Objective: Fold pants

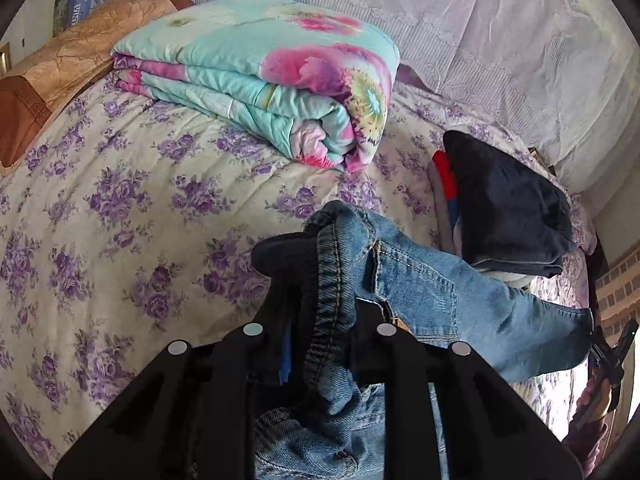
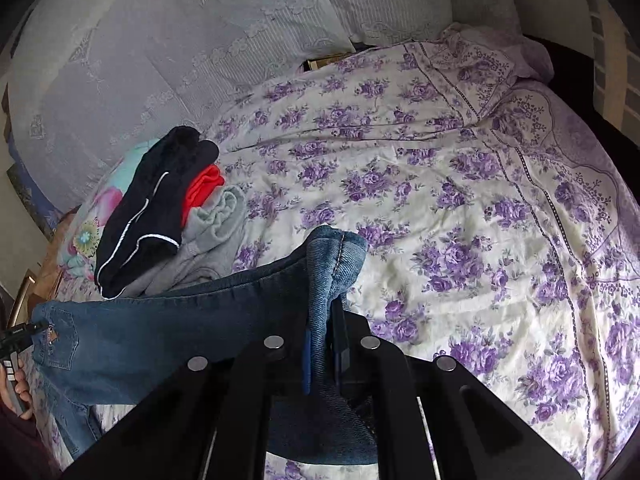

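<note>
Both grippers tilt downward over the purple-flowered bedsheet (image 2: 460,208), the left gripper (image 1: 320,280) clamped on the elastic waistband of the blue jeans (image 1: 440,292) at lower centre, the right gripper (image 2: 324,320) pinching a denim hem, the jeans stretched between them above the bed

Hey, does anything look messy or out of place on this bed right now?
Nothing is damaged or spilled. The clothes pile leans unevenly: a dark garment sits tilted over red and grey pieces. The jeans hang bunched between both grippers, not yet folded. The folded floral quilt looks neat.
</note>
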Demonstrator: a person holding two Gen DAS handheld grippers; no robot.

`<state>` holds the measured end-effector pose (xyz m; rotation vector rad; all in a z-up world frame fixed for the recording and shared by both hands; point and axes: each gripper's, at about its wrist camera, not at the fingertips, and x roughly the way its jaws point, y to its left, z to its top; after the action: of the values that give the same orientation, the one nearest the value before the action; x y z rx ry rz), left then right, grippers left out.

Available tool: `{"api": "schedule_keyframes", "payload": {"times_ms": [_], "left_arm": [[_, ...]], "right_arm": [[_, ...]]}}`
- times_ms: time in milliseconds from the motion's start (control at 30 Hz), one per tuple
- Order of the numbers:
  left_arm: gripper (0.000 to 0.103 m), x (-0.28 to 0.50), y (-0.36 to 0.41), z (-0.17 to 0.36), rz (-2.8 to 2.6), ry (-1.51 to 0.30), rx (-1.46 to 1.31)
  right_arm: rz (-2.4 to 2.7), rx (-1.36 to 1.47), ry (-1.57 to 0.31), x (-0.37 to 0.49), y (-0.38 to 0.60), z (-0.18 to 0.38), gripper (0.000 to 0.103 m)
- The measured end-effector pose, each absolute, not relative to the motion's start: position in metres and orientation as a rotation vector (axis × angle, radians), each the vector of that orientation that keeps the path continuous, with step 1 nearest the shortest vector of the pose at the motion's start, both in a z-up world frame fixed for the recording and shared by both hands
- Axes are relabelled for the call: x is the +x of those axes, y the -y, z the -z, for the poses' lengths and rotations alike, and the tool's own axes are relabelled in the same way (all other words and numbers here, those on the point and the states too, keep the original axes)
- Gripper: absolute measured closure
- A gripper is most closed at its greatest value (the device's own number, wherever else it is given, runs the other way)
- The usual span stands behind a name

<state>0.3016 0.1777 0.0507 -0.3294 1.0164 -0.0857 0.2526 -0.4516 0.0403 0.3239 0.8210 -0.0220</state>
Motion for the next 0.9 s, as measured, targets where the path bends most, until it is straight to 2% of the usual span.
{"api": "schedule_keyframes", "payload": {"times_ms": [100, 133, 167, 200, 233, 300, 333, 400, 500, 567, 633, 767, 900], "left_arm": [[0.078, 0.325, -0.176, 0.0, 0.028, -1.186, -0.309], [0.069, 0.328, -0.18, 0.014, 0.011, -1.213, -0.306], [0.063, 0.332, -0.181, 0.02, -0.002, -1.207, -0.298], [0.046, 0.334, -0.183, 0.022, -0.028, -1.2, -0.282], [0.033, 0.337, -0.185, 0.024, -0.051, -1.206, -0.271], [0.025, 0.338, -0.194, 0.024, -0.048, -1.22, -0.315], [0.025, 0.337, -0.2, 0.023, -0.023, -1.238, -0.346], [0.025, 0.33, -0.214, 0.016, 0.015, -1.255, -0.405], [0.025, 0.298, -0.237, -0.017, 0.067, -1.178, -0.465], [0.019, 0.262, -0.25, -0.042, 0.089, -1.104, -0.476], [0.012, 0.22, -0.255, -0.055, 0.062, -1.068, -0.441], [0.012, 0.152, -0.255, -0.034, 0.088, -1.095, -0.452], [0.012, 0.135, -0.245, 0.012, 0.128, -1.143, -0.511]], "right_arm": [[0.076, 0.279, -0.935, 0.28, 0.451, -0.001, 0.095], [0.098, 0.255, -0.968, 0.288, 0.449, 0.016, 0.095], [0.112, 0.235, -0.984, 0.293, 0.446, 0.029, 0.094], [0.118, 0.216, -0.976, 0.296, 0.443, 0.038, 0.092], [0.129, 0.188, -0.944, 0.295, 0.44, 0.04, 0.088], [0.159, 0.152, -0.939, 0.292, 0.436, 0.037, 0.062], [0.189, 0.142, -0.938, 0.288, 0.437, 0.032, 0.039], [0.193, 0.131, -0.863, 0.266, 0.441, 0.01, 0.036], [0.124, 0.196, -0.793, 0.216, 0.452, -0.025, 0.027], [0.073, 0.22, -0.754, 0.167, 0.454, -0.043, 0.011], [0.047, 0.244, -0.715, 0.114, 0.455, -0.054, 0.003], [-0.013, 0.44, -0.706, 0.008, 0.461, -0.039, 0.003], [-0.059, 0.572, -0.717, -0.064, 0.454, -0.009, 0.003]]}}
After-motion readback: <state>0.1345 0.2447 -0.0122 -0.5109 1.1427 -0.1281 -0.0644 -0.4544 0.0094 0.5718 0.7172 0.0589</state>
